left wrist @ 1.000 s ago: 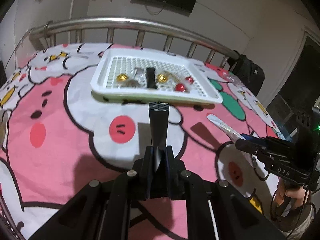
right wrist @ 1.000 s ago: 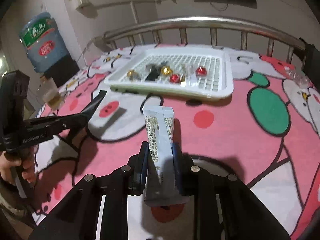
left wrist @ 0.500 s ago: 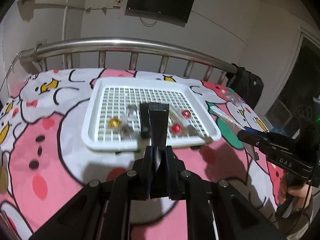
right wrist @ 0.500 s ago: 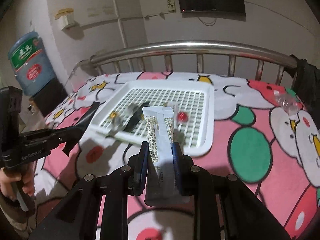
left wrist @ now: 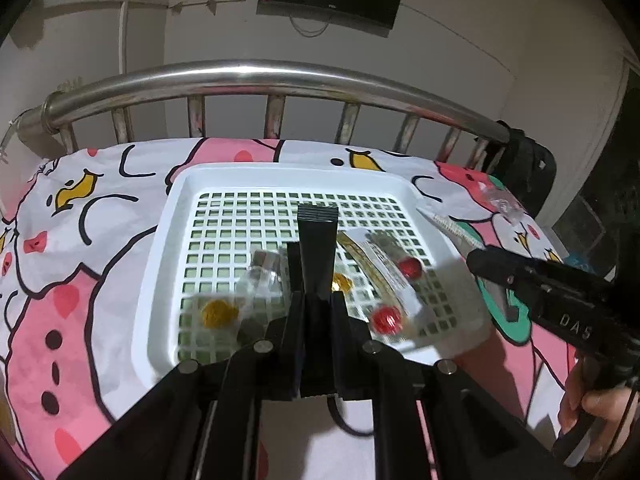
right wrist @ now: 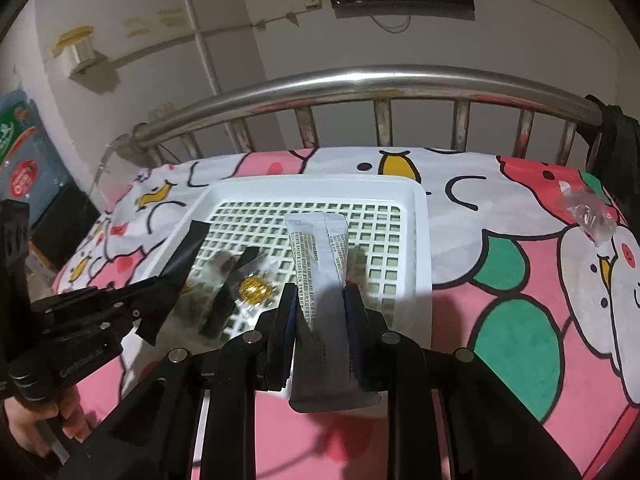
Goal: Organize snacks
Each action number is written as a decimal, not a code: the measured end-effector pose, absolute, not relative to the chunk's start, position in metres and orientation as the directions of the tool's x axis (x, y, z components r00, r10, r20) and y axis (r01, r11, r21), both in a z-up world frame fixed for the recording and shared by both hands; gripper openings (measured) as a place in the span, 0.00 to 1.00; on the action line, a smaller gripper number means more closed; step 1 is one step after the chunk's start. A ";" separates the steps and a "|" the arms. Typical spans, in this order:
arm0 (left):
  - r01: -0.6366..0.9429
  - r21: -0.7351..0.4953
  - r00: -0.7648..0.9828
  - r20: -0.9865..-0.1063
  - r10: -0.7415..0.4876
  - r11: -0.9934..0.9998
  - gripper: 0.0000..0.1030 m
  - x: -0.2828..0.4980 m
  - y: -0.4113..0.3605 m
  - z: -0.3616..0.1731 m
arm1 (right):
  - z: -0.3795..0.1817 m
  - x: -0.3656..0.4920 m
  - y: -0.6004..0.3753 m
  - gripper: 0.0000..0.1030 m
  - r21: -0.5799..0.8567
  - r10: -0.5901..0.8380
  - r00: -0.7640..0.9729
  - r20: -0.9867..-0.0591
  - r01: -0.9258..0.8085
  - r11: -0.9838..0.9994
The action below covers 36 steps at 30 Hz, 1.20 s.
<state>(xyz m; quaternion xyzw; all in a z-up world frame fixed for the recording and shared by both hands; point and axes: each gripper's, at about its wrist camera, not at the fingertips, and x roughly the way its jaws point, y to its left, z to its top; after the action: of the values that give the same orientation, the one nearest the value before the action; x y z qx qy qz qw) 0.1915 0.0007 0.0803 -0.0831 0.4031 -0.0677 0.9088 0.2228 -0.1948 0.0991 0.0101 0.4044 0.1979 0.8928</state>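
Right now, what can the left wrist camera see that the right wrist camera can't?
Only the left wrist view shows two round red candies and the black flat packet seen face-on in the left gripper.

Only the right wrist view shows the blue water jug and the grey printed sachet seen face-on in the right gripper.

Both show the white slotted plastic tray, gold candy and steel bedrail.

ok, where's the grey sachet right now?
Clamped in the right gripper, the grey sachet sticks out over the near right part of the white tray, just right of the gold candy.
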 end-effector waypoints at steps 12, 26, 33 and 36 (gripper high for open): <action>-0.007 -0.199 0.610 -0.778 -0.154 0.980 0.14 0.225 -0.003 0.040 | 0.056 0.256 -0.191 0.22 0.106 0.241 0.568 -0.787 -0.261 0.960; -0.037 -0.313 0.697 -0.689 -0.200 0.949 1.00 0.191 0.026 0.077 | 0.106 0.210 -0.215 1.00 0.192 0.320 0.687 -0.653 -0.258 0.947; -0.054 -0.315 0.765 -0.623 -0.164 0.947 1.00 0.150 0.044 0.111 | 0.143 0.165 -0.227 1.00 0.210 0.348 0.736 -0.581 -0.278 0.937; -0.036 -0.306 0.785 -0.597 -0.163 0.951 1.00 0.128 0.045 0.123 | 0.153 0.143 -0.224 1.00 0.184 0.354 0.747 -0.563 -0.304 0.935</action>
<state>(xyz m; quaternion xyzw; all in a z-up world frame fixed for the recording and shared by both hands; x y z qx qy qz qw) 0.1281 0.0449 0.1228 -0.1521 0.3258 -0.0340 0.9325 0.1430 -0.2241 0.1530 0.0403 0.3091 0.1763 0.9337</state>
